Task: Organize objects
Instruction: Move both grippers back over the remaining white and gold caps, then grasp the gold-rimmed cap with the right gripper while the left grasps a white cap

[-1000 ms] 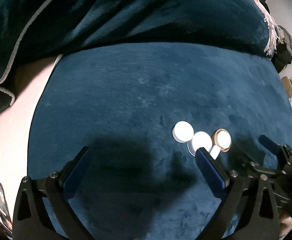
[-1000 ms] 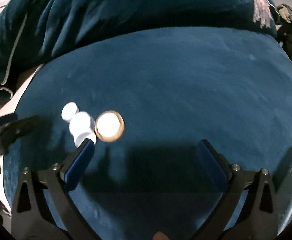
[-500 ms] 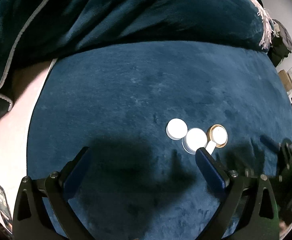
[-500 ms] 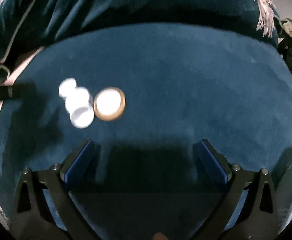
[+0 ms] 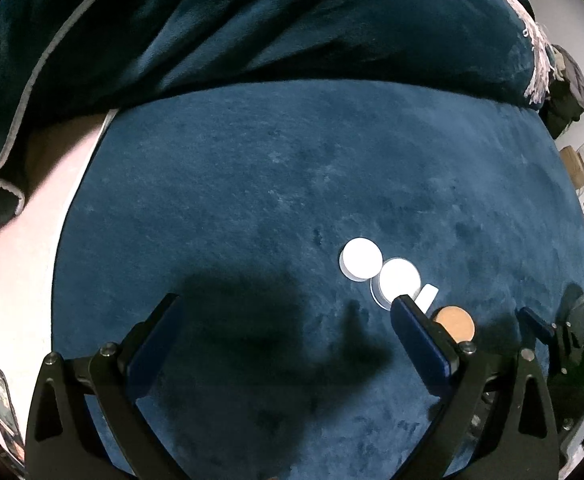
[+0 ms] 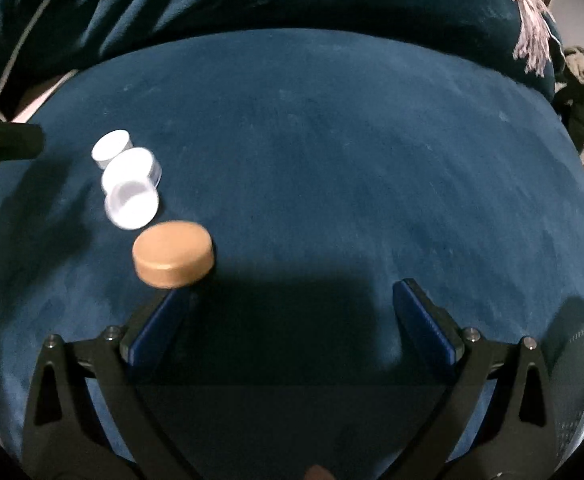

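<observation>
Hovering wide open and empty over a blue plush blanket (image 6: 332,140), the right gripper (image 6: 294,312) has a gold-brown lid (image 6: 173,254) just beyond its left finger, at about ten o'clock in its view. Two white jars (image 6: 111,148) (image 6: 129,166) and an open white cup (image 6: 131,204), blurred here, sit in a touching row farther out at ten o'clock. The left gripper (image 5: 283,328), equally spread and holding nothing, sees the same cluster at two o'clock. Judged from this, sorting is at the picking stage; the next move likely calls for shifting left to straddle the lid, then closing.
</observation>
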Available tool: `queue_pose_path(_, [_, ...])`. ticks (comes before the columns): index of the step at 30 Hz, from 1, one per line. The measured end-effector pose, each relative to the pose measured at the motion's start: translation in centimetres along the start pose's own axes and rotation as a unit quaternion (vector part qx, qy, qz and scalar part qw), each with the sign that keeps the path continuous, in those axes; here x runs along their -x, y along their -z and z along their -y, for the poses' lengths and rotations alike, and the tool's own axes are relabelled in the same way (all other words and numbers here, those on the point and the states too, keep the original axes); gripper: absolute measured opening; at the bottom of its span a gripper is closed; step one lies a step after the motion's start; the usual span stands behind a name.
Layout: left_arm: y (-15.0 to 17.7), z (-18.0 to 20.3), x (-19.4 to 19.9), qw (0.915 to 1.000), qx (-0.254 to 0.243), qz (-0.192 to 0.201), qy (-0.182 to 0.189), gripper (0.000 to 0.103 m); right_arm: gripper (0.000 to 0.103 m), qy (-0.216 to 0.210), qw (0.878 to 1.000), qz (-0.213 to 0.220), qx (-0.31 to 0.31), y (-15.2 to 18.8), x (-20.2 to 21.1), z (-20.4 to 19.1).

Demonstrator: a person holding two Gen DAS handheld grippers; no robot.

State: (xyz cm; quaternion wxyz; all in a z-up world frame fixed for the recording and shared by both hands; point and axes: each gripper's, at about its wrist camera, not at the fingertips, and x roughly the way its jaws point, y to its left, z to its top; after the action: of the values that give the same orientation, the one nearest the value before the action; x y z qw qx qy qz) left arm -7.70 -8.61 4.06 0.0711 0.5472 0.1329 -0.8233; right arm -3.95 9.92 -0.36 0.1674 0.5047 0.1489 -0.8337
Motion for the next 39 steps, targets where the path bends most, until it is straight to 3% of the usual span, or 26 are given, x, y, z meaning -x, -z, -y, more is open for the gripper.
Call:
queue_pose_path(10, [0.0, -0.4, 0.1, 0.9996, 0.013, 0.003, 0.025, 0.101, 0.099, -0.068, 0.997, 0.023, -0.006, 0.0, 1.2, -2.8])
queue_pose_path(11, [0.0, -0.3, 0.1, 0.9995, 0.013, 0.003, 0.029, 0.1, 0.086, -0.074, 0.997, 0.013, -0.003, -0.3, 0.6, -3.3])
queue_pose_path(12, [0.0, -0.2, 0.0, 0.9994, 0.011, 0.002, 0.033, 0.099, 0.065, -0.08, 0.997, 0.002, 0.0, -0.5, 0.0, -3.5])
queue_pose_path(14, [0.2, 0.5, -0.1, 0.9993, -0.001, -0.002, 0.037, 0.097, 0.041, -0.094, 0.996, -0.007, 0.003, -0.7, -0.4, -3.7])
queue_pose_path(21, [1.5, 4.6, -1.1, 0.9957, -0.082, -0.021, 0.036, 0.091, 0.041, -0.109, 0.993, 0.025, -0.05, 0.8, 2.1, 0.1])
queue_pose_path(27, [2.8, 9.3, -1.7, 0.9866, -0.151, -0.03, 0.055, 0.088, 0.041, -0.102, 0.988, 0.035, -0.108, 3.3, 4.3, 3.9])
queue_pose_path(35, [3.7, 14.9, -2.4, 0.9731, -0.197, -0.045, 0.112, 0.082, 0.041, -0.1, 0.986, 0.035, -0.132, 5.4, 5.6, 5.4])
queue_pose_path(39, [3.9, 16.7, -3.4, 0.9727, -0.2, -0.054, 0.104, 0.079, 0.042, -0.099, 0.986, 0.031, -0.132, 6.3, 6.2, 5.6])
